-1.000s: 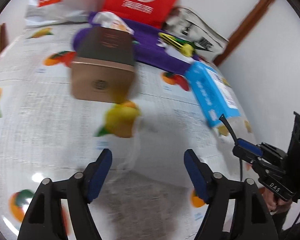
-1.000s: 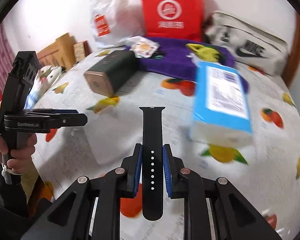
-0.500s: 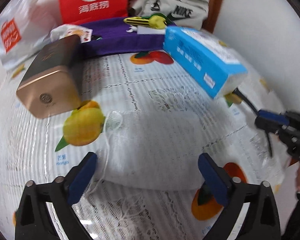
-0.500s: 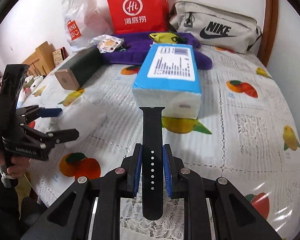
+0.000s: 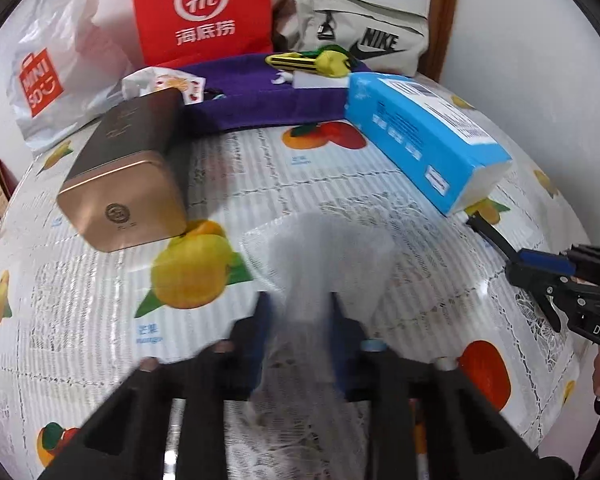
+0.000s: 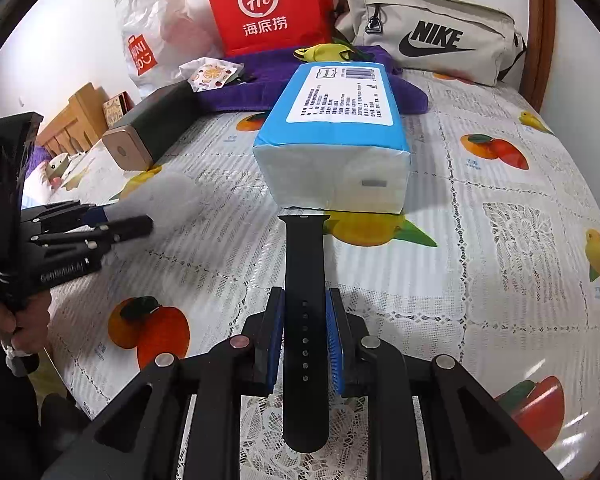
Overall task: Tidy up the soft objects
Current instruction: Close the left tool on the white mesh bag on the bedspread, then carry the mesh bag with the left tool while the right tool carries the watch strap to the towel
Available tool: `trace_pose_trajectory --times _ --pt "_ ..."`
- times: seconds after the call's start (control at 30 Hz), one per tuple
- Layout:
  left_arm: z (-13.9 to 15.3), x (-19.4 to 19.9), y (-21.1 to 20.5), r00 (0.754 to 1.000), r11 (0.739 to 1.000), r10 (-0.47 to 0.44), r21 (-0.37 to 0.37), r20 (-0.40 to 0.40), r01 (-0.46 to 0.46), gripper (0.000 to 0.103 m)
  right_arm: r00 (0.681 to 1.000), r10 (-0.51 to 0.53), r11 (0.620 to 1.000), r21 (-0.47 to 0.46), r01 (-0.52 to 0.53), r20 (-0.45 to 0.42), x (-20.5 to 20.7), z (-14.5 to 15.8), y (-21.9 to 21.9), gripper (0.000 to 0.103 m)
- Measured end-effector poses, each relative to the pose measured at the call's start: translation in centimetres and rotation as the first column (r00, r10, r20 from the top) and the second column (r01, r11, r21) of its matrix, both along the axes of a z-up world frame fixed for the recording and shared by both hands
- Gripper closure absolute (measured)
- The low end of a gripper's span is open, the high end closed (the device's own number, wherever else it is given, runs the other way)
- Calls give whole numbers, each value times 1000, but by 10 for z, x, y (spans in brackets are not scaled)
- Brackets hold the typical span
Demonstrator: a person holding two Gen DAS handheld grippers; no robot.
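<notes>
translucent mesh pouch now caught between the left fingers

sheer white mesh, a small soft pouch (image 5: 324,264), lies on the fruit-print tablecloth (image 5: 100,312) in front of the left gripper (image 5: 298,332). half a second ago the left fingers stood wide on either side of it; now they are closing, narrow, with the near end of the pouch gathered between the blue pads. the view is motion-blurred, so how firmly the fabric is pinched is hard to tell, but the mesh bunches upward between the pads. from the right wrist view the pouch (image 6: 168,200) shows as a pale haze at the left fingertips.

the right gripper (image 6: 305,340) holds as before: its fingers are narrow and clamped on a black watch strap (image 6: 304,320), which points toward the blue tissue pack (image 6: 336,140). the strap's far tip now sits just before the pack's white end, closer than a second ago.

my reading: both hands now carry a soft item, so the picking stage looks done. the purple cloth (image 5: 268,92) at the back, already bearing small things, seems the likely place for them, past the gold-ended box (image 5: 128,176).
</notes>
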State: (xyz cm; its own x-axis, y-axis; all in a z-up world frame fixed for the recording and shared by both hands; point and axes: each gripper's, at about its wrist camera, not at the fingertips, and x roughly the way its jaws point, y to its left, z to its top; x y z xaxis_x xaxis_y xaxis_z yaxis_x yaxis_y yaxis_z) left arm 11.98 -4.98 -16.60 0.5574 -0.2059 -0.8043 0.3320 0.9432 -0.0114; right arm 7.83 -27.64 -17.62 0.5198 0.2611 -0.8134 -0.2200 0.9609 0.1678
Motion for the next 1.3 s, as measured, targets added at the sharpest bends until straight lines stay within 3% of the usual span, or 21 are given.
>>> trace_pose_trajectory --times 0.1,0.43,0.8,1.3 --pt "1 2 12 1000 998 10 -54 -26 -11 95 1000 -1 1000 -9 1 0 0 0 1 83" --pt "7 -5 53 989 976 122 -173 -88 -136 95 1000 -1 1000 4 1 17 -3 15 3 83" --pt "34 -10 82 975 956 216 -191 -47 -221 96 996 32 999 13 -33 82 -5 50 9 83" --pt "72 -12 99 967 938 256 -246 11 -246 96 989 13 1000 21 -16 145 4 85 4 83"
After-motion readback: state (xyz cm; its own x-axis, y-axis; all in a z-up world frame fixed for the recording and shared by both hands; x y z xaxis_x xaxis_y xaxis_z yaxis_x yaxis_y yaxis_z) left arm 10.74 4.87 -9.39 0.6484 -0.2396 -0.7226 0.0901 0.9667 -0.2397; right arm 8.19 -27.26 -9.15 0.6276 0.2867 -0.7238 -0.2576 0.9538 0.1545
